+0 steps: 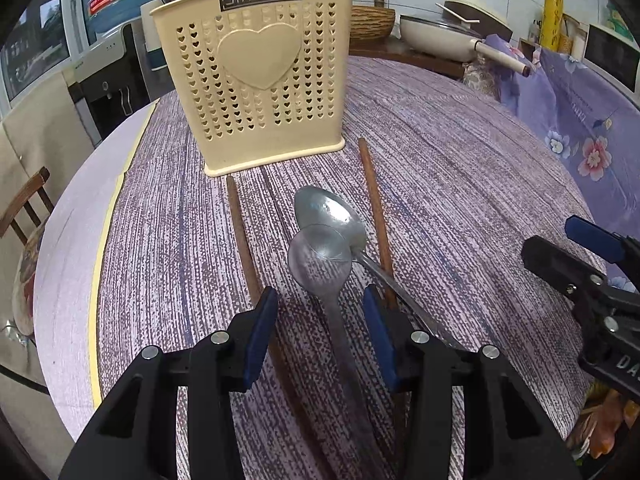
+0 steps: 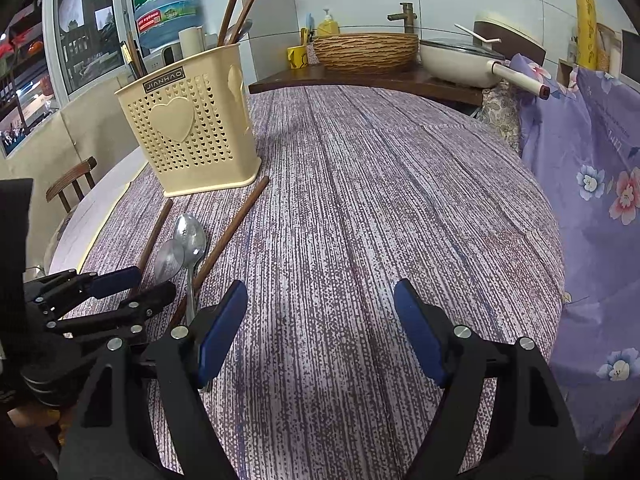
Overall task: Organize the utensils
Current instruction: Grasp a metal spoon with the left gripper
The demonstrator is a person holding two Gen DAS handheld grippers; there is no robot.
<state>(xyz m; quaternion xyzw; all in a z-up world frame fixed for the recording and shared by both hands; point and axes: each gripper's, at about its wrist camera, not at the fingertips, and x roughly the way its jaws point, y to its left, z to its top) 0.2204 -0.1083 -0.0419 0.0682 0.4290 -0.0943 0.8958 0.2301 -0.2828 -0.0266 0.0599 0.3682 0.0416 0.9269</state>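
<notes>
Both wrist views look steeply down, close over table; share holder (spoons too).

Both spoon handles and the chopsticks' near ends run under the left gripper; the holder's contents seem cut off above.

On the table, the holder is standing at twelve o'clock in the left wrist view, with two chopsticks lying before it, one at eleven, one at one. Two spoons are lying between the sticks, bowls overlapping, one handle running under the left gripper. The right gripper is hanging at three o'clock of the spoons, over bare table.
</notes>
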